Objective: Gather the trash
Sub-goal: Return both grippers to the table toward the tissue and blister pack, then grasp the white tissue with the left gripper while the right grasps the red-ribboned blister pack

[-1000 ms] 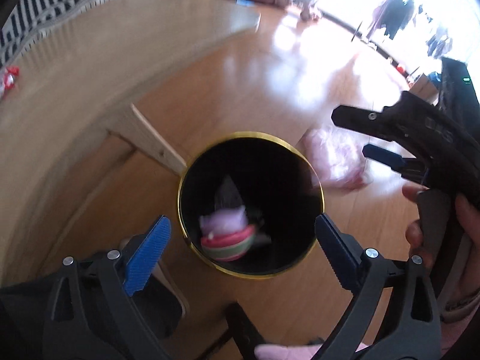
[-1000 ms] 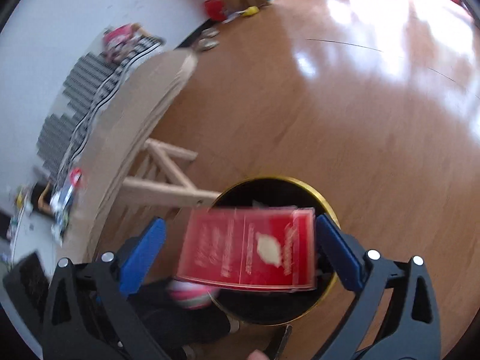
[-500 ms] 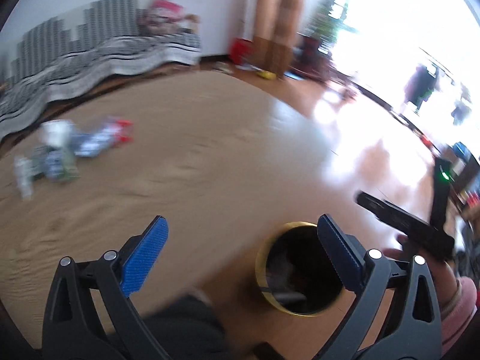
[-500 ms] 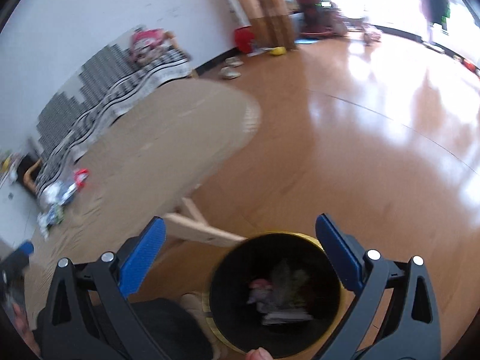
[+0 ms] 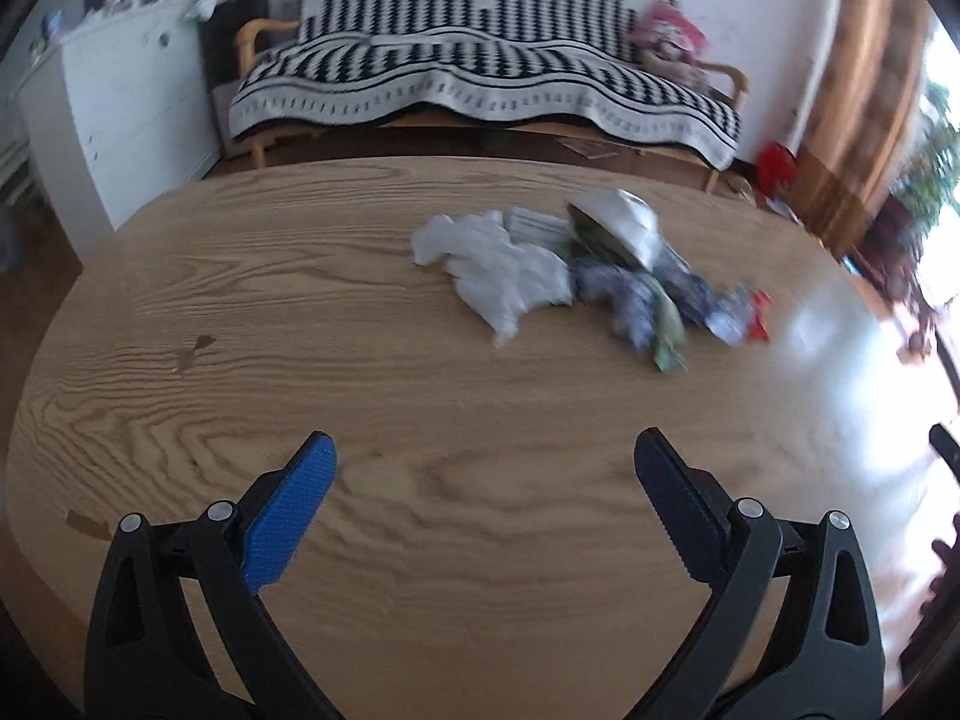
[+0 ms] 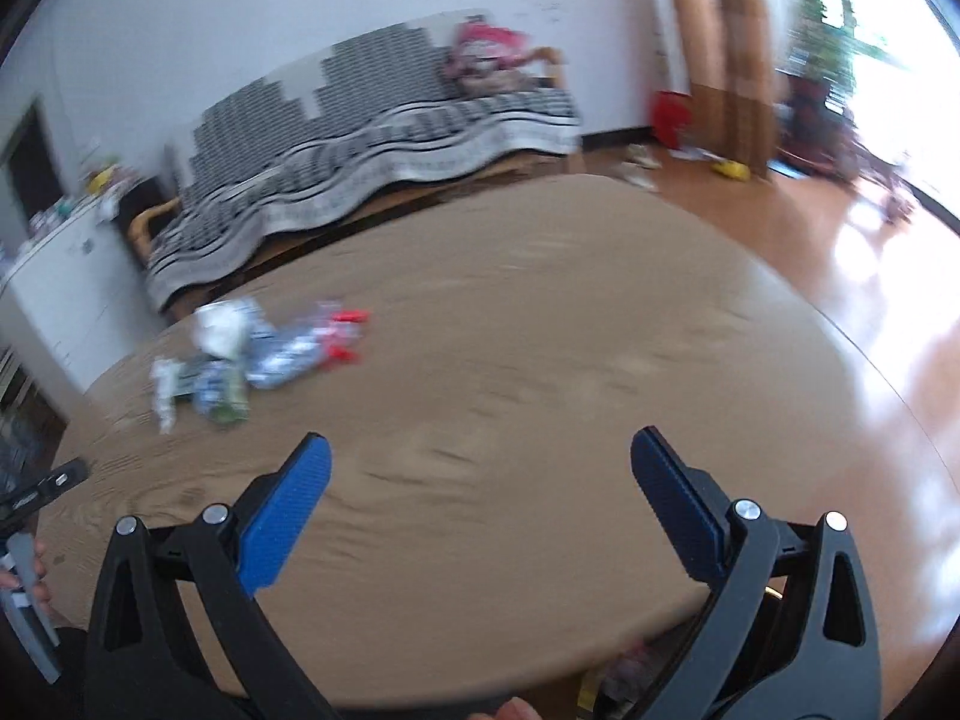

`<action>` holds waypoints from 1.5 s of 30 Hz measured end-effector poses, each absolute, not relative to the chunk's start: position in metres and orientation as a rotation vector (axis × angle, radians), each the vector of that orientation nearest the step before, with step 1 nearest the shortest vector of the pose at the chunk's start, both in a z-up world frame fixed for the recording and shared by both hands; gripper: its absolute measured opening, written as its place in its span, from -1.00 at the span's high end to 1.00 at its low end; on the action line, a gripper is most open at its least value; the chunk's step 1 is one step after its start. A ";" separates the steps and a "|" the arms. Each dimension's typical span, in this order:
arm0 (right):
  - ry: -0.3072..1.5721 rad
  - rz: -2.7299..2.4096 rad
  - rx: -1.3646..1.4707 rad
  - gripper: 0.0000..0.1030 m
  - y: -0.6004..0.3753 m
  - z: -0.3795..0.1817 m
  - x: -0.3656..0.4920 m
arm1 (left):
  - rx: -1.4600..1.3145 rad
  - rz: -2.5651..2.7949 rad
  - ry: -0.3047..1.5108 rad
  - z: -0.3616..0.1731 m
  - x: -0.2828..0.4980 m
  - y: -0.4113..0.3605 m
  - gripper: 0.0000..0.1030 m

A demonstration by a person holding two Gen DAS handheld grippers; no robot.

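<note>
A heap of trash lies on the oval wooden table (image 5: 300, 324): a crumpled white tissue (image 5: 501, 270), a white wrapper (image 5: 618, 222), bluish and green packets (image 5: 648, 306) and a red-tipped scrap (image 5: 757, 312). My left gripper (image 5: 483, 480) hovers open over the near part of the table, well short of the heap, nothing between its fingers. In the right wrist view the same trash heap (image 6: 252, 348) sits blurred at the far left of the table (image 6: 540, 330). My right gripper (image 6: 480, 480) stands open and empty above the table's near edge.
A sofa under a black-and-white striped throw (image 5: 486, 78) stands behind the table, a white cabinet (image 5: 114, 114) at the left. Glossy wooden floor (image 6: 870, 276) stretches right. The other gripper's tip and a hand (image 6: 30, 534) show at the left edge.
Both grippers have swung up from the black gold-rimmed bin to face the table. The red packet held a second ago by the right gripper is gone; both stay open.
</note>
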State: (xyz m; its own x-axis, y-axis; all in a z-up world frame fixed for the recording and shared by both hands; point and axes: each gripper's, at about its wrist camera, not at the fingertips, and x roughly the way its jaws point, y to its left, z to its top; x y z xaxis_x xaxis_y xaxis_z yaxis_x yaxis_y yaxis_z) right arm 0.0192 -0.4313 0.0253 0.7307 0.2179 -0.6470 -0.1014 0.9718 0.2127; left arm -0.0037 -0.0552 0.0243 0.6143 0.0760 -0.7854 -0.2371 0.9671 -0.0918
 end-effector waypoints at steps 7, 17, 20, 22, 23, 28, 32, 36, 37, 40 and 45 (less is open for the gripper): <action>0.737 0.191 0.167 -0.88 -0.359 0.019 0.086 | -0.171 0.151 0.876 0.010 0.077 -0.061 -0.88; 0.764 0.225 0.227 -0.88 -0.309 -0.011 0.150 | -0.184 0.201 0.844 -0.026 0.133 -0.029 -0.88; 0.788 0.166 0.282 -0.88 -0.324 -0.018 0.161 | -0.242 0.161 0.852 -0.027 0.140 -0.020 -0.88; 0.781 0.097 0.251 -0.88 -0.333 -0.019 0.167 | -0.188 0.186 0.843 -0.029 0.142 -0.019 -0.88; 0.780 0.075 0.236 -0.88 -0.337 -0.020 0.167 | -0.169 0.186 0.853 -0.032 0.143 -0.019 -0.88; 0.822 0.002 0.166 -0.79 -0.345 -0.034 0.177 | -0.208 0.155 0.867 -0.038 0.144 -0.013 -0.88; 0.860 0.008 0.128 -0.75 -0.338 -0.043 0.185 | -0.160 0.166 0.869 -0.042 0.145 -0.012 -0.88; 0.896 0.048 0.105 -0.69 -0.331 -0.052 0.192 | -0.165 0.186 0.877 -0.044 0.144 0.000 -0.88; 0.906 0.063 0.109 -0.59 -0.330 -0.055 0.195 | -0.166 0.193 0.878 -0.045 0.143 0.003 -0.88; 0.911 0.075 0.107 -0.50 -0.331 -0.057 0.198 | -0.190 0.209 0.879 -0.046 0.137 0.017 -0.88; 0.904 0.086 0.109 -0.46 -0.332 -0.057 0.199 | -0.205 0.220 0.883 -0.049 0.134 0.027 -0.88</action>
State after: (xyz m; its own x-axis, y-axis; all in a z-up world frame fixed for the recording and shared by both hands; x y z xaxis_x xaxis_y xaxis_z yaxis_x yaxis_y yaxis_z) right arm 0.1990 -0.3321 -0.0573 0.6153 0.1208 -0.7790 -0.0288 0.9910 0.1309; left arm 0.1344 0.0265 -0.0489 0.6151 0.1050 -0.7814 -0.2736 0.9579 -0.0867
